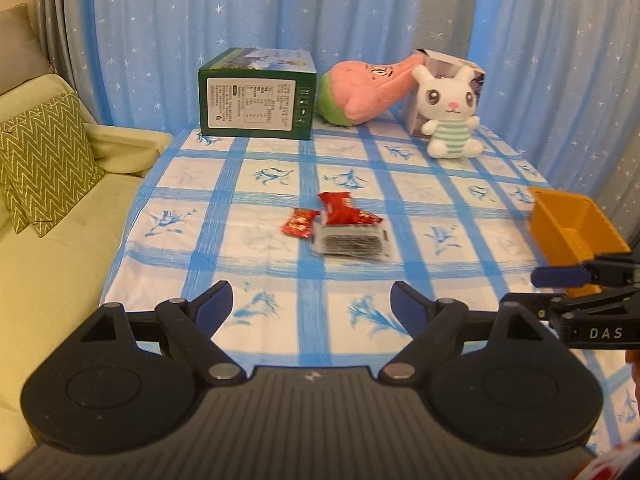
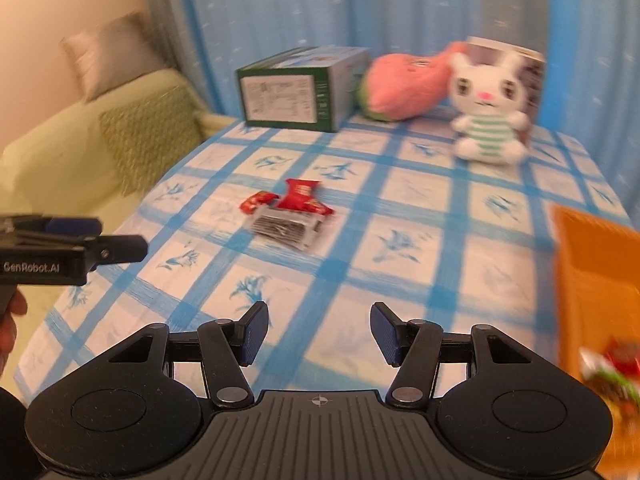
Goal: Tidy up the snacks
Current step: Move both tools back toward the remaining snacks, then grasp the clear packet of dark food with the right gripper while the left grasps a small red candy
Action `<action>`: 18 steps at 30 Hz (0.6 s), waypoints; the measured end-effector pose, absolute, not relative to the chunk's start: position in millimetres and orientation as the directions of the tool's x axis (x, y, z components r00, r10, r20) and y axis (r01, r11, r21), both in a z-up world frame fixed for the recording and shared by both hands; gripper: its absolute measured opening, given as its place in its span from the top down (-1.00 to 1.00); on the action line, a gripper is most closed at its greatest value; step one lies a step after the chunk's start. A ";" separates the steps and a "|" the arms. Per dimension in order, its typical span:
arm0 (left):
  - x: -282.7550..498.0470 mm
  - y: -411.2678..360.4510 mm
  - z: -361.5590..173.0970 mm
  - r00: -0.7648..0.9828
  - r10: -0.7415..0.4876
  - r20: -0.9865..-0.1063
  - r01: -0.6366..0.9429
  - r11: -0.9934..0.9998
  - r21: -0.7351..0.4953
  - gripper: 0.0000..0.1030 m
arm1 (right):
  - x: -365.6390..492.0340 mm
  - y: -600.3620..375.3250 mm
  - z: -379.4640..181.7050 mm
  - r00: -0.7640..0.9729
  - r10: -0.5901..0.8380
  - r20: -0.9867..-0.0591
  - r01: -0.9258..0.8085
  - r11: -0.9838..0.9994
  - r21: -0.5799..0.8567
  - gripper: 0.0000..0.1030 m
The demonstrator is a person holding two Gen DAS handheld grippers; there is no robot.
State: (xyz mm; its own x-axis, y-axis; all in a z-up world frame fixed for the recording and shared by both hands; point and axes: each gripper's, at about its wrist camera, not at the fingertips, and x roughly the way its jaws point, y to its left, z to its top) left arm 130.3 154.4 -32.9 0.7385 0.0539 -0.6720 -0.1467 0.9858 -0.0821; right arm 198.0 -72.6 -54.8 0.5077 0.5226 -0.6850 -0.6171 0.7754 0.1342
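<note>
Left gripper (image 1: 312, 304) spread wide, empty; right gripper (image 2: 319, 332) half-open, empty. Red snack packets (image 1: 340, 212) atop clear-wrapped dark snack (image 1: 352, 242), mid-tablecloth (image 1: 440, 288). Orange bin (image 1: 568, 232) at right, apart.

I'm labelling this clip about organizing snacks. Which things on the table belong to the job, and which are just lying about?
Belongs to the job:
red snack packets
clear-wrapped snack pack
orange bin, with a snack already inside

Just lying about:
green box
pink plush toy
white bunny toy
grey carton behind the bunny
</note>
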 end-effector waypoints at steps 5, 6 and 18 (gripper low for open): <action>157.5 174.0 -54.2 0.731 0.050 -0.681 -0.133 0.989 -0.070 -0.64 | 231.6 -38.8 -74.2 0.466 0.556 -0.688 -0.716 0.694 0.077 -0.10; 162.2 177.6 -58.2 0.731 0.052 -0.680 -0.132 0.989 -0.067 -0.64 | 237.5 -32.5 -77.9 0.460 0.560 -0.689 -0.732 0.678 0.063 -0.10; 192.9 201.5 -94.0 0.715 0.079 -0.695 -0.140 0.990 -0.032 -0.64 | 295.2 25.7 -111.1 0.387 0.606 -0.695 -0.874 0.482 -0.066 -0.11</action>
